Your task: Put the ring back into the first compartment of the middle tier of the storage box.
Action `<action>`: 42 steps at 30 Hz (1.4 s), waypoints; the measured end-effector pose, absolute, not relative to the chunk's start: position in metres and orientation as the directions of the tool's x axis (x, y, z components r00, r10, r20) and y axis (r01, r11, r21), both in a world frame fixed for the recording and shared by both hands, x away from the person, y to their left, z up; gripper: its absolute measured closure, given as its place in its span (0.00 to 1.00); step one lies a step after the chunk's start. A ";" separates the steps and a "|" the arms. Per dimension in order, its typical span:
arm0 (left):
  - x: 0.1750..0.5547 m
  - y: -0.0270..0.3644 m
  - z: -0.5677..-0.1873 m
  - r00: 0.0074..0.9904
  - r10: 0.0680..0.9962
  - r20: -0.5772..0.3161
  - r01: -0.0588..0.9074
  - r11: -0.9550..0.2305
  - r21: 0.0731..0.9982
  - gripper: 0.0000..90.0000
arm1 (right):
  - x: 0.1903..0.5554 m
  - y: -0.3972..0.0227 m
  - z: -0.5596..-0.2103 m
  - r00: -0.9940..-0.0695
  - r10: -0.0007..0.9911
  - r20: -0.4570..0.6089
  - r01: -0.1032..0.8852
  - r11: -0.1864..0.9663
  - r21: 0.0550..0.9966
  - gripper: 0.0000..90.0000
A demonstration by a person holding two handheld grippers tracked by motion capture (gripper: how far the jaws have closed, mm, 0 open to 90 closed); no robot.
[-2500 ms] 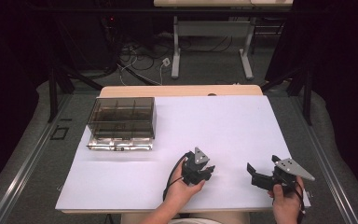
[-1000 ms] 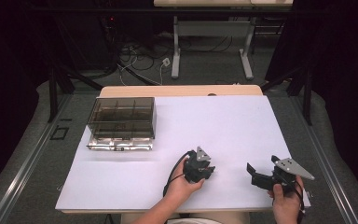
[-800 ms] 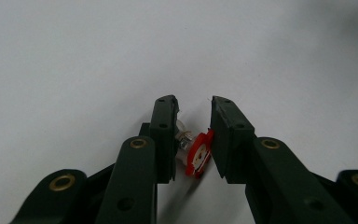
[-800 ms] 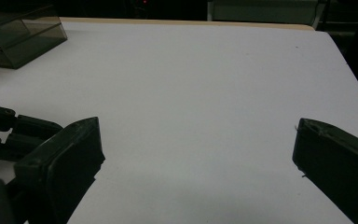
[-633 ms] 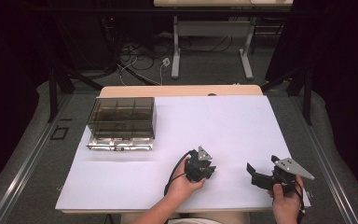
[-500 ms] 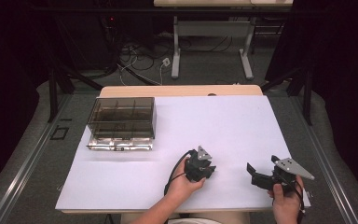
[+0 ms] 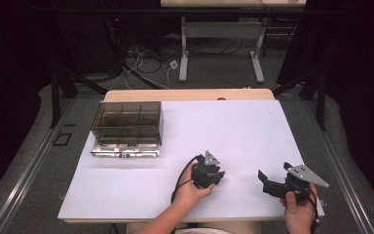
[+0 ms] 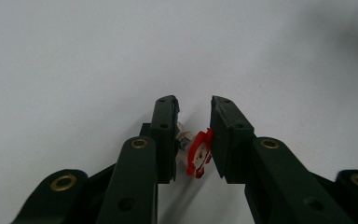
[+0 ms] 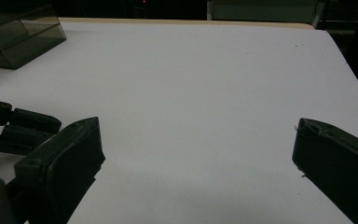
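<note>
Near the six-o'clock edge of the white tabletop (image 7: 141, 195), your left claw (image 7: 217, 174) sat just left of centre in the high view, your left hand (image 7: 191, 187) wrapped around its body from below. Its jaws were drawn close together and gripped a small red-and-white part (image 8: 199, 153) with a bit of silvery metal on one side; in the left gripper view that part hung between the two black pads, pressed by both, just above the bare white surface. What the part was exactly, you could not tell from these views.

Toward four o'clock from it, and well apart, your right claw (image 7: 269, 184) was held in your right hand (image 7: 299, 210) close to the tabletop's near right corner. Its jaws stood wide open with nothing between them; the right gripper view looked between them across the white sheet, with the left claw's dark linkage (image 9: 14, 126) showing at nine o'clock.

At about ten o'clock from the left claw, far off on the tabletop's left side, stood a smoky transparent organiser box (image 7: 128, 127) with dividers inside, its corner also visible at the upper left of the right gripper view.
</note>
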State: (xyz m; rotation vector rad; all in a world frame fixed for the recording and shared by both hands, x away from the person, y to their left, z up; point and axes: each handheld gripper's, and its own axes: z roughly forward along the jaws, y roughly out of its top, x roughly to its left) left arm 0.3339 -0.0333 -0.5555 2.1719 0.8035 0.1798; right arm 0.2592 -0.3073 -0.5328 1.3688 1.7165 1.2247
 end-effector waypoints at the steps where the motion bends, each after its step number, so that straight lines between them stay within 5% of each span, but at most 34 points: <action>1: 0.334 -0.033 -0.555 0.788 0.603 -0.128 0.486 -0.481 0.730 0.79 | 0.259 -0.307 -0.533 -0.273 0.959 0.079 0.387 0.034 0.922 0.01; 42: 0.358 0.010 -0.492 0.723 0.682 -0.113 0.472 -0.368 0.801 0.79 | 0.259 -0.307 -0.533 -0.266 0.961 0.080 0.388 0.031 0.921 0.01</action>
